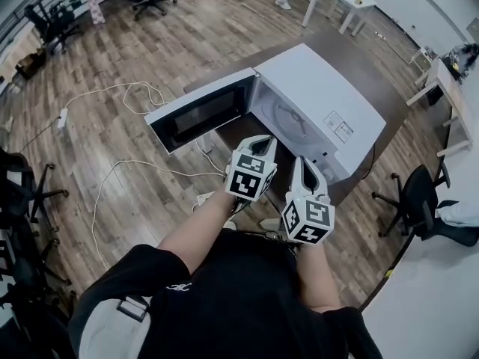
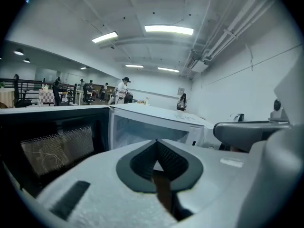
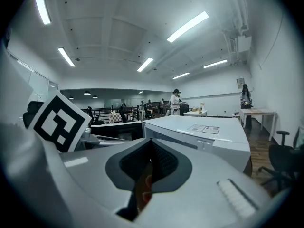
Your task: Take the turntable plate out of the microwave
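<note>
The white microwave [image 1: 322,96] stands on a brown table [image 1: 374,73], its door [image 1: 198,111] swung open to the left. Inside the cavity lies the round glass turntable plate [image 1: 288,117]. Both grippers are held close together in front of the opening, outside it. My left gripper [image 1: 261,141] is shut and empty, level with the cavity's front edge. My right gripper [image 1: 301,162] is also shut and empty, just before the control panel side. The left gripper view shows shut jaws [image 2: 156,144] facing the cavity [image 2: 142,132]. The right gripper view shows shut jaws [image 3: 151,145] below the microwave's top [image 3: 199,132].
White cables [image 1: 127,96] trail over the wooden floor left of the table. Black office chairs [image 1: 419,200] stand at the right and far back. A white desk [image 1: 449,73] is at the right, and people stand in the far background [image 2: 123,89].
</note>
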Tool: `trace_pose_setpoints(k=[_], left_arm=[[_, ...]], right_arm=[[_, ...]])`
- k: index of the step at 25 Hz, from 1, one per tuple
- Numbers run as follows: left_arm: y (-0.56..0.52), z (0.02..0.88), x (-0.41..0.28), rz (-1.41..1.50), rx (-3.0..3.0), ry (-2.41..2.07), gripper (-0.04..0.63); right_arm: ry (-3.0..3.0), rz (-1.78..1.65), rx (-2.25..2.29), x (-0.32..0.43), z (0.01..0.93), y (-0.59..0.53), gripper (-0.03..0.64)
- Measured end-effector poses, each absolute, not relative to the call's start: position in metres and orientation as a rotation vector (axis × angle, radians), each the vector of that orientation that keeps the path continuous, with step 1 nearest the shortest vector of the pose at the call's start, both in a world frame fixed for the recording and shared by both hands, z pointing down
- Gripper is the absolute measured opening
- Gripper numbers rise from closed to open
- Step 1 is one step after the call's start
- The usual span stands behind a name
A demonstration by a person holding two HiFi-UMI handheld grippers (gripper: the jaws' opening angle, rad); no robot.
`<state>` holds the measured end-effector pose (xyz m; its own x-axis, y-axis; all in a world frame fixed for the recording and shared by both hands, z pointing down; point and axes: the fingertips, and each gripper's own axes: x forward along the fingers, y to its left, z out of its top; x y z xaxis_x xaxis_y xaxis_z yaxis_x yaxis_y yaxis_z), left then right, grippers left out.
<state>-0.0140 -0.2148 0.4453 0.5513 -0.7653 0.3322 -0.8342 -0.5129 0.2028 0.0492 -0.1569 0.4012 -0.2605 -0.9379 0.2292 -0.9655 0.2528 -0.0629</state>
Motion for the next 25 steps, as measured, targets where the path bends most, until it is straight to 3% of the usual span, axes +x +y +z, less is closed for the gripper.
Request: trace_pose_setpoints(k=[16,25], left_arm=[[-0.256,0.527,0.029,0.299,2.261,-1.143,0.008],[-0.297,0.577,0.027,-0.049,1.855,-1.014,0.008]], right_arm=[[-2.365,0.426,1.827,0.082,0.425,-0.181,0.008],[-2.342,0.436,1.795,0.094,0.434,-0.189,0.008]])
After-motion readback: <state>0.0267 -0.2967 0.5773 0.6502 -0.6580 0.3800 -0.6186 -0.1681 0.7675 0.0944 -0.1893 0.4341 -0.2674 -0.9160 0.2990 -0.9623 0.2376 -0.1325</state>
